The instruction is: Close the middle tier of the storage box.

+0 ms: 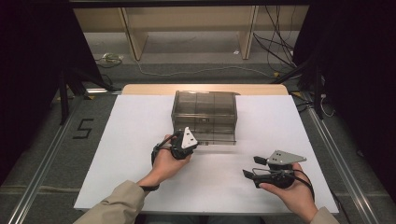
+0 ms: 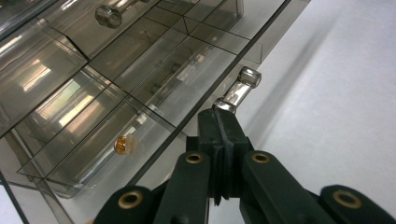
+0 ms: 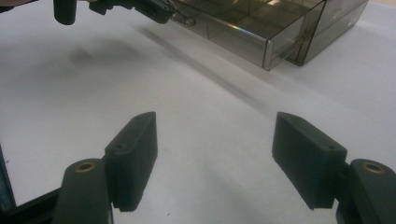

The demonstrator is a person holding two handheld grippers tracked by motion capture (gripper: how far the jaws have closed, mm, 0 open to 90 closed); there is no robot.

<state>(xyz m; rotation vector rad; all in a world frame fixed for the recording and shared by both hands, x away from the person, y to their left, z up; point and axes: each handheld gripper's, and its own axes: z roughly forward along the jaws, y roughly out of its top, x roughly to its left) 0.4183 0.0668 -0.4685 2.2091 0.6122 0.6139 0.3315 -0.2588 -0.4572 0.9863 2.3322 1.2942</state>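
Smoke-tinted clear plastic is what I am working with: a small drawer cabinet [image 1: 204,112] standing at the middle of the white table sheet [image 1: 116,154], toward its far edge. Its bottom drawer [image 2: 140,112] is slid part-way out toward me, and the right gripper view shows the drawer front [image 3: 243,35] standing proud of the case. My left gripper [image 2: 223,109] is clamped tight on the clear cylindrical knob [image 2: 237,88] at that drawer's front, the jaws pressed almost together with only the near end of the knob between them. My right gripper [image 3: 215,154] rests low over the bare sheet well apart from the cabinet, its jaws wide and holding nothing.

I judge the step to be sliding this drawer on its runners. To do it well, I should keep my pull or push straight along the drawer's own line, level with the table, since a sideways or upward tug would likely bind the thin plastic walls in the case. My grip sits near the tip of a slick round knob, so it could slip off; a slow, even draw is safer than a jerk. The cabinet looks light and may skid, so my free gripper could steady its top or side if it starts to creep.
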